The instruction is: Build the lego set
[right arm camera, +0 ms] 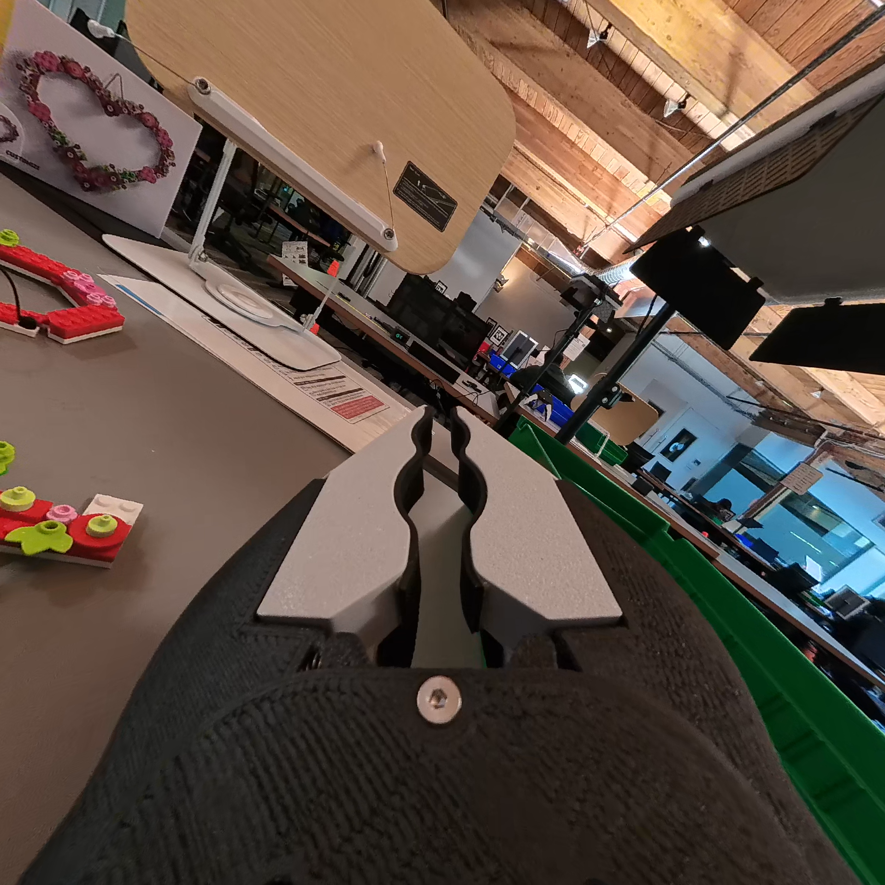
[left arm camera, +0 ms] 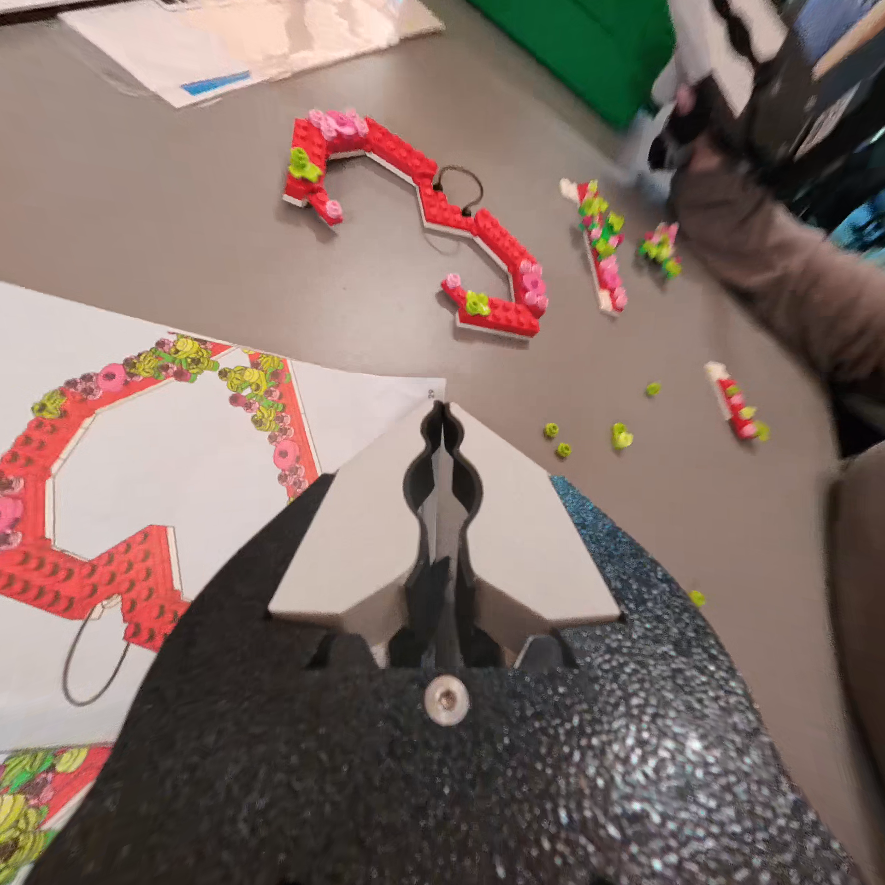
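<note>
You're holding the left gripper (left arm camera: pixel 441 407) over the corner of the instruction sheet (left arm camera: pixel 191 459), jaws pressed together at the tips, gripping nothing. The right gripper (right arm camera: pixel 441 416) is sitting low over the table edge beside the green bin (right arm camera: pixel 718 598), jaws narrowly apart, empty. Progress looks roughly half: the red heart frame (left arm camera: pixel 431 191) is lying beyond the sheet, open on one side, with black hanging cord (left arm camera: pixel 459 184) fitted and only a few pink and lime flowers on. Right of the frame, separate flowered strips (left arm camera: pixel 601 244) and a short strip (left arm camera: pixel 732 407) are waiting to be joined. Loose lime studs (left arm camera: pixel 620 435) are scattered between sheet and short strip. Remaining, I'd judge: closing the frame, adding flowers.
</note>
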